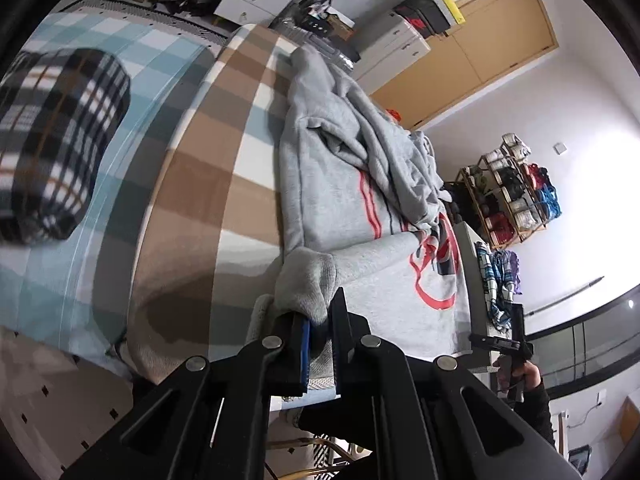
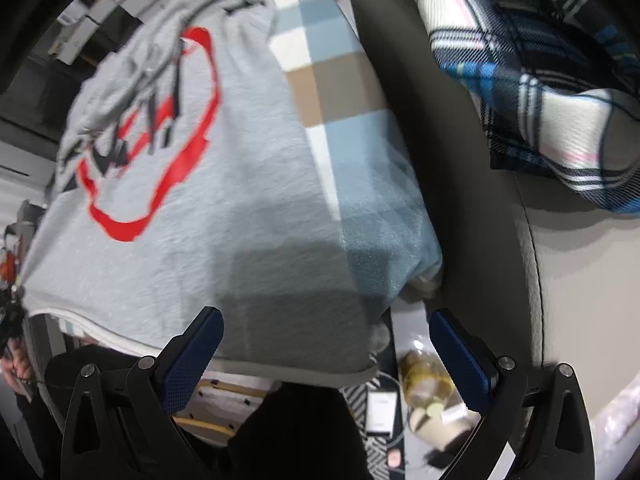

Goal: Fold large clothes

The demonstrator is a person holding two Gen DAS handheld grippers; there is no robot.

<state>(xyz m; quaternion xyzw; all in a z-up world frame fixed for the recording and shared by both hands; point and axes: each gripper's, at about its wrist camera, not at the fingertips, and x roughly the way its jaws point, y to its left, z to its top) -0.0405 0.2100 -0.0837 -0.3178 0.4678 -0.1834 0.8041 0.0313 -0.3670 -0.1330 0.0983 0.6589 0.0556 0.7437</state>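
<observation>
Grey sweatshirt (image 1: 332,184) lies on a checked blanket (image 1: 208,168) in brown, white and blue squares, spread over a bed. Red outline print and 2 red stripes show on the chest. Upper part of the garment is bunched into folds; lower part lies flatter toward the bed's near edge.

Left gripper (image 1: 318,320): jaws pinched nearly together on the ribbed cuff (image 1: 308,284) of 1 sleeve. The cuff bulges out just above the blue pads, and the sleeve runs from it across the sweatshirt's front toward the print.

Right gripper (image 2: 326,344): jaws spread wide, nothing between them. It points steeply down over the near hem of the sweatshirt (image 2: 168,208), which hangs slightly over the bed edge. Left finger (image 2: 192,352) overlaps the hem in view; contact cannot be told. Picture is motion-blurred. In the left wrist view this gripper (image 1: 506,344) shows small at the far right, held by a hand (image 1: 528,376) in a dark sleeve.

Dark plaid pillow (image 1: 56,144) sits on a light blue checked sheet, well apart from the garment. A blue, white and black plaid cloth (image 2: 532,80) lies on a pale padded surface beside the bed. Floor below holds a clear bottle (image 2: 424,376).
</observation>
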